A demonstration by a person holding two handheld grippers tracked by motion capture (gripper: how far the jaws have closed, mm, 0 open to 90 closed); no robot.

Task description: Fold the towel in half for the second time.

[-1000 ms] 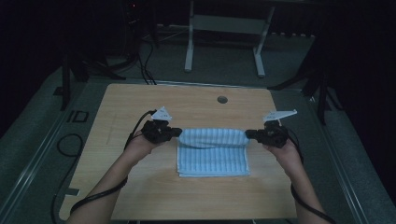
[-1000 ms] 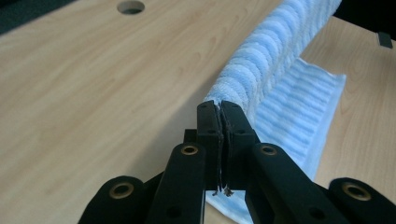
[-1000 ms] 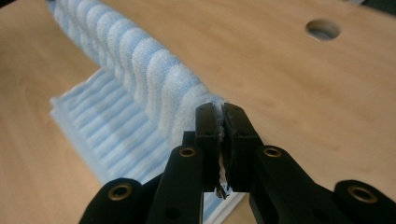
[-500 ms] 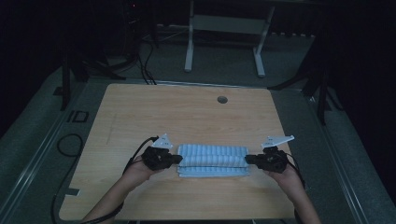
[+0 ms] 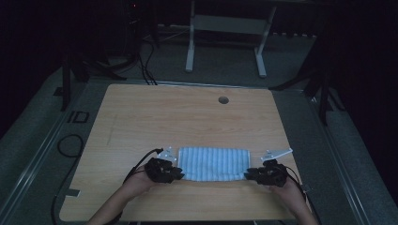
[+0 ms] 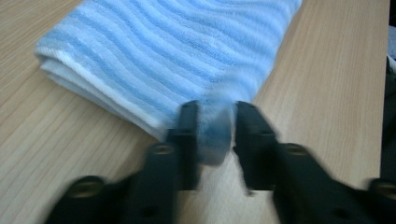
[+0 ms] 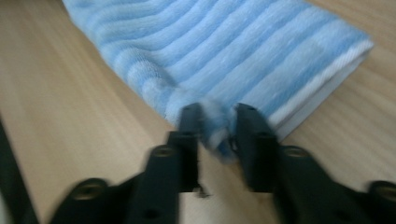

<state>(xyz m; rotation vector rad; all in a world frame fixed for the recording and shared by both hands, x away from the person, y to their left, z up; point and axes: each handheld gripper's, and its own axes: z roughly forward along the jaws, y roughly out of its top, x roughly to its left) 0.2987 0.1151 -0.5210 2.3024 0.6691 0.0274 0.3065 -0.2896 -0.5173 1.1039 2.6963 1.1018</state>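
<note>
A blue-and-white striped towel [image 5: 213, 163] lies folded in a long strip near the front edge of the wooden table [image 5: 187, 117]. My left gripper [image 5: 176, 172] rests at the towel's left end and my right gripper [image 5: 249, 174] at its right end. In the left gripper view a corner of the towel [image 6: 187, 56] sits loosely between the jaws of the left gripper [image 6: 215, 109], which have just been opening. The right gripper view shows the same: the jaws of the right gripper [image 7: 217, 112] have just been opening, with a corner of the towel [image 7: 233, 51] slack between them.
A round cable hole [image 5: 223, 100] sits near the table's far edge. A white metal stand [image 5: 225, 28] is on the floor behind the table, and cables [image 5: 68, 145] trail at the left. The person's hands are close to the table's front edge.
Both hands came down and toward the front edge, bringing the towel's far edge over into a narrower folded strip. Both pairs of jaws have parted.
</note>
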